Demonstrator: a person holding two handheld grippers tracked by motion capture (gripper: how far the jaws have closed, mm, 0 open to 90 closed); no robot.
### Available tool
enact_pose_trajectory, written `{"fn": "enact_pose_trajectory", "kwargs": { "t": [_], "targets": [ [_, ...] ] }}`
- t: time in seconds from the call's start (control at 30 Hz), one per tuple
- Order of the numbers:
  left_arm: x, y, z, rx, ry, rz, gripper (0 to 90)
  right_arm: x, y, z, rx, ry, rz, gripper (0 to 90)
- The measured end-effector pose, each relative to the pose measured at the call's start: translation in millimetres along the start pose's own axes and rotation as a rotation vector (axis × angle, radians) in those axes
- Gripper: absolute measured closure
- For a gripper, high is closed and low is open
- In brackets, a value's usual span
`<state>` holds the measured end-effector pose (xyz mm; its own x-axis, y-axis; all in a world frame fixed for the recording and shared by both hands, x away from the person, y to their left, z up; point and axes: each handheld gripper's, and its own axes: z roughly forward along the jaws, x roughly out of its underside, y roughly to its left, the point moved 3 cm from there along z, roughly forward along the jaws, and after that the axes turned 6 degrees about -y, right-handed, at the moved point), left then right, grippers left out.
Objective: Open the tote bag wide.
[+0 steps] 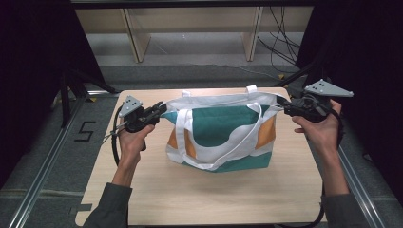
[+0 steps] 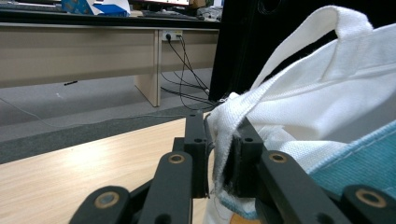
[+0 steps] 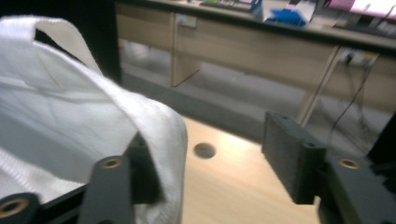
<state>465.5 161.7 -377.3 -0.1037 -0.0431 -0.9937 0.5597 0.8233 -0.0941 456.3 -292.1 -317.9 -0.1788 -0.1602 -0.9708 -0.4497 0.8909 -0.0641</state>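
A tote bag (image 1: pixel 223 128) in white, teal and orange lies flat on the wooden table (image 1: pixel 214 194), with its handles looping over the front panel. My left gripper (image 1: pixel 160 110) is at the bag's upper left corner. In the left gripper view the white hem of the bag (image 2: pixel 327 93) is pinched between the left gripper's (image 2: pixel 219 140) black pads. My right gripper (image 1: pixel 283 107) is at the upper right corner. In the right gripper view the right gripper (image 3: pixel 210 135) is open, with the bag's white edge (image 3: pixel 70 116) draped against one jaw and the other jaw well apart from it.
The table ends close behind the bag, with grey floor beyond. Wooden desks (image 1: pixel 190 28) and loose cables (image 1: pixel 280 47) stand at the back. Black frame rails run along both table sides. A round hole (image 3: pixel 204 150) is in the tabletop near the right gripper.
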Motion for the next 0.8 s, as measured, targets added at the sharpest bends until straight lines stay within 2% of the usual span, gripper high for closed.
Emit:
{"fn": "enact_pose_trajectory", "kwargs": {
  "t": [0.03,0.07,0.1,0.13,0.17,0.2,0.23,0.27,0.3,0.33,0.4,0.47,0.5,0.53,0.57,0.6,0.63,0.7,0.73,0.77,0.8],
  "targets": [
    [-0.5,1.3,0.6,0.001,0.006,0.022,79.5,-4.7,1.7,-6.8,-0.009,0.015,-0.027,39.9],
    [0.1,-0.1,1.0,-0.010,0.009,0.004,79.7,-8.5,1.7,-11.2,-0.020,0.006,-0.077,40.0],
    [0.7,1.0,2.2,-0.004,0.012,0.018,79.5,-10.2,3.4,-13.7,-0.032,0.002,-0.080,40.6],
    [1.6,0.0,3.0,-0.003,0.011,0.003,79.5,-12.7,5.5,-17.6,-0.060,0.012,-0.056,41.4],
    [1.6,0.0,3.0,-0.003,0.011,0.003,79.6,-15.2,7.7,-20.4,-0.097,0.023,0.004,42.0],
    [2.5,-0.7,3.8,-0.013,0.015,0.004,80.0,-18.8,6.4,-22.5,-0.132,0.029,0.036,43.0],
    [2.5,-0.7,3.8,-0.013,0.015,0.004,80.1,-22.5,4.0,-23.3,-0.136,0.019,0.041,42.8],
    [3.7,0.1,5.0,-0.014,0.015,0.001,79.8,-28.2,2.3,-26.2,-0.068,0.013,0.005,41.0],
    [4.4,0.6,5.4,-0.016,0.016,-0.007,79.8,-30.9,2.0,-27.6,-0.045,0.009,-0.032,40.8],
    [4.7,1.4,5.7,-0.016,0.018,-0.004,79.7,-33.8,2.4,-29.6,-0.063,0.016,-0.055,40.8],
    [4.7,3.6,6.6,-0.006,0.012,0.003,78.8,-34.8,12.5,-36.4,-0.087,0.015,-0.024,40.6],
    [5.5,4.5,6.0,-0.009,0.021,-0.002,75.7,-30.4,20.8,-45.2,-0.058,-0.009,-0.063,41.2],
    [5.2,5.1,5.7,-0.001,0.014,-0.005,74.4,-28.1,23.4,-49.0,-0.055,-0.020,-0.055,41.7],
    [4.7,5.6,5.0,-0.003,0.013,-0.001,73.5,-23.6,25.2,-54.7,-0.037,-0.059,-0.071,42.3],
    [4.7,5.6,5.0,-0.003,0.013,-0.001,72.4,-23.6,25.2,-54.7,-0.037,-0.059,-0.071,42.3],
    [4.0,5.3,3.4,-0.009,0.010,-0.022,71.8,-10.6,34.2,-66.9,-0.050,-0.060,-0.019,42.0],
    [4.2,5.4,3.3,-0.011,0.011,-0.022,71.2,-4.4,37.3,-73.0,-0.062,-0.069,0.014,42.2],
    [4.0,5.8,3.6,-0.010,0.010,-0.020,70.2,1.7,37.7,-76.8,-0.072,-0.077,0.020,43.5],
    [3.8,6.6,4.6,-0.013,0.003,-0.025,68.1,13.2,42.8,-75.8,-0.100,-0.022,0.006,40.4],
    [4.6,6.4,4.6,-0.024,0.005,-0.044,66.1,17.9,45.7,-74.6,-0.114,-0.001,-0.005,40.2],
    [4.6,6.4,4.6,-0.024,0.005,-0.044,62.9,25.6,51.1,-71.6,-0.122,0.023,-0.033,38.7]
  ]
}}
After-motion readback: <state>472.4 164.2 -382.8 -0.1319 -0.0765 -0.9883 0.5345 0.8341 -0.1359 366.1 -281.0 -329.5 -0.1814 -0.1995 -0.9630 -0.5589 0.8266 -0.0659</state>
